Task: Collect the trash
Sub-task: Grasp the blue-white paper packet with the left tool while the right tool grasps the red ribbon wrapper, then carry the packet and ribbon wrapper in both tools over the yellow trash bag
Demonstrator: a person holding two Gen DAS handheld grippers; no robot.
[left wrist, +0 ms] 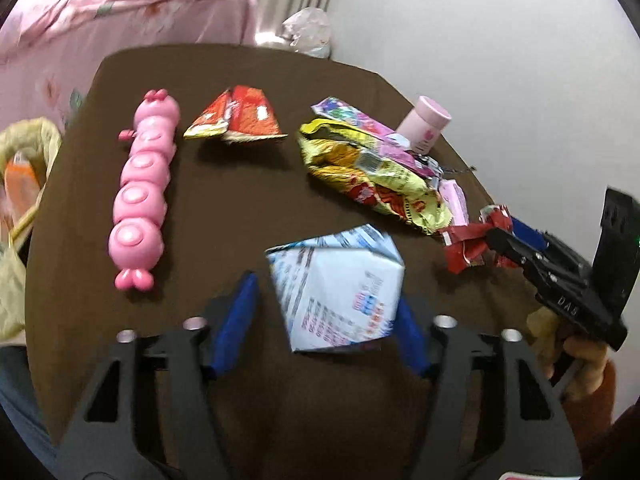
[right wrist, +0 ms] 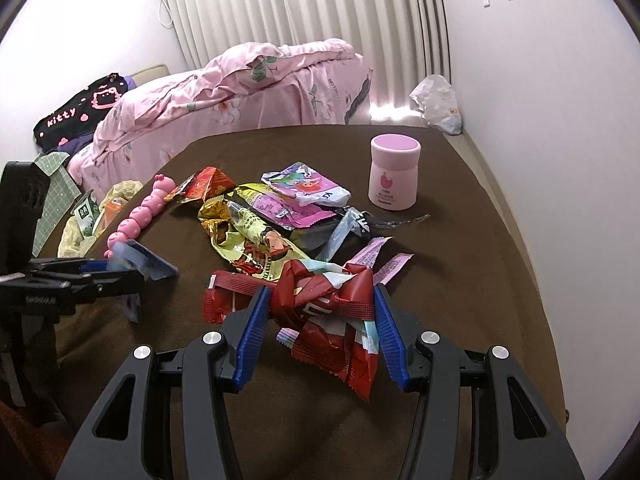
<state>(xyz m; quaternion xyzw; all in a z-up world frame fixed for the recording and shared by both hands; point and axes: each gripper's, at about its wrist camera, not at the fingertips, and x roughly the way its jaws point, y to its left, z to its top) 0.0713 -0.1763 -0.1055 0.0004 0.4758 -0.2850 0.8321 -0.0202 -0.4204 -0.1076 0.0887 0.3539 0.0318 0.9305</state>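
A crushed white-and-blue carton (left wrist: 340,276) lies on the brown table (left wrist: 240,208) between the blue pads of my left gripper (left wrist: 326,304), which is open around it. My right gripper (right wrist: 320,312) is open with its pads either side of a crumpled red wrapper (right wrist: 328,312). The right gripper also shows at the right of the left wrist view (left wrist: 504,240), at the red wrapper (left wrist: 464,248). The left gripper shows at the left of the right wrist view (right wrist: 116,270), with the carton (right wrist: 144,264). A yellow wrapper (right wrist: 256,240), a purple wrapper (right wrist: 304,188) and a red-orange wrapper (left wrist: 240,120) lie beyond.
A pink caterpillar toy (left wrist: 142,192) lies at the table's left. A pink jar (right wrist: 394,172) stands at the back right. A yellowish bag (left wrist: 20,184) holding cartons hangs off the left edge. A bed with a pink duvet (right wrist: 240,92) stands behind the table.
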